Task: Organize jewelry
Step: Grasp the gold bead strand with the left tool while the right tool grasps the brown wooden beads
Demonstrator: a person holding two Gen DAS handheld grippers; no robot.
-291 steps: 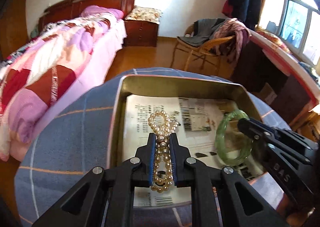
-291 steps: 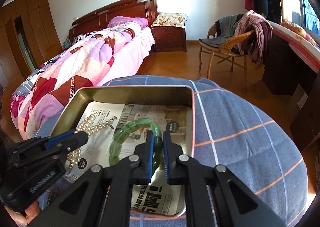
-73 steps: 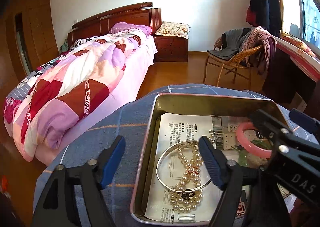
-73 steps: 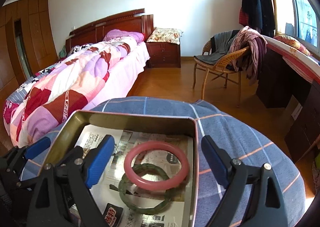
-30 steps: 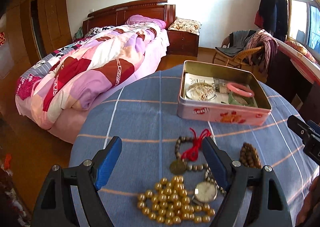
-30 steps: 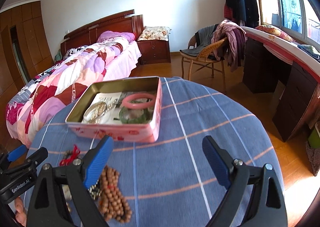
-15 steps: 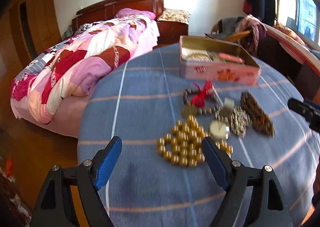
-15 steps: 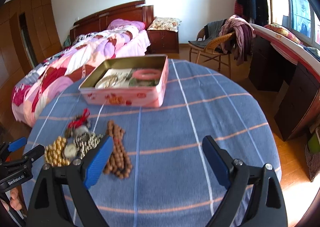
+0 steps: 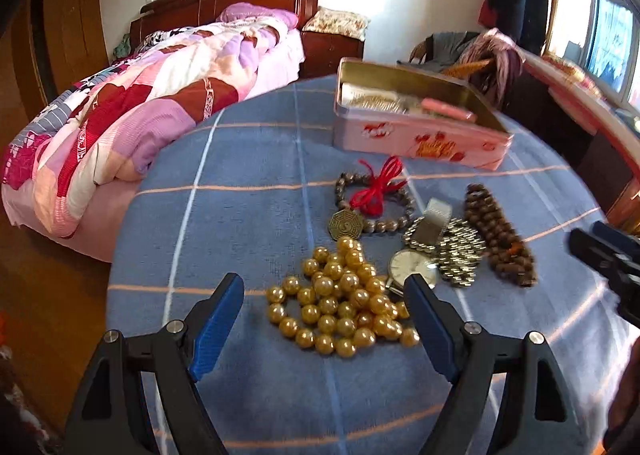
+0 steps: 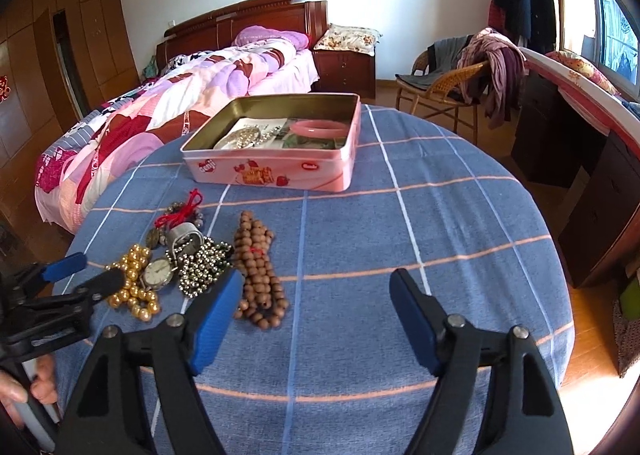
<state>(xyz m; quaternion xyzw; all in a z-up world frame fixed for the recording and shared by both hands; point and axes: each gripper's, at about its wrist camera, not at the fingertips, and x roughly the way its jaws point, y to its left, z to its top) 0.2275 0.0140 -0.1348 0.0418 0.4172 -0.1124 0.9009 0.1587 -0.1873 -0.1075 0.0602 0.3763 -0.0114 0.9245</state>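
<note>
left gripper (image 9: 324, 297): jaws wide apart, holding nothing, low over the near edge of the table, gold beads sitting between the blue pads (image 9: 218, 319)
right gripper (image 10: 316, 295): jaws wide apart, holding nothing, over bare cloth to the right of the pile; left pad (image 10: 216, 313) just beside the brown beads
table (image 10: 440, 215): round, blue cloth with white and orange grid lines
tin (image 10: 276, 171): pink, lid off, at the far side of the table, well apart from both grippers
tin contents: pink bangle (image 10: 320, 129) on top of a green one, pearls (image 10: 244, 137) and a silver bangle on the left, all on newspaper lining (green one mostly hidden)
gold beads (image 9: 340, 305): heaped strand, nearest the left gripper
watch (image 9: 410, 269): face up, touching the gold beads on their right side
silver chain (image 9: 460, 251): bunched, just right of the watch, a metal clasp piece lying at its far end
brown beads (image 10: 258, 267): long doubled strand, rightmost of the pile, lying near-to-far
bracelet (image 9: 376, 201): dark beads with red cord and a bronze medallion, between the pile and the tin
loose pile: all five pieces close together on the left half of the table, outside the tin
room: bed (image 10: 180, 95) with patchwork quilt behind the table, wicker chair (image 10: 444, 91) with clothes at right
</note>
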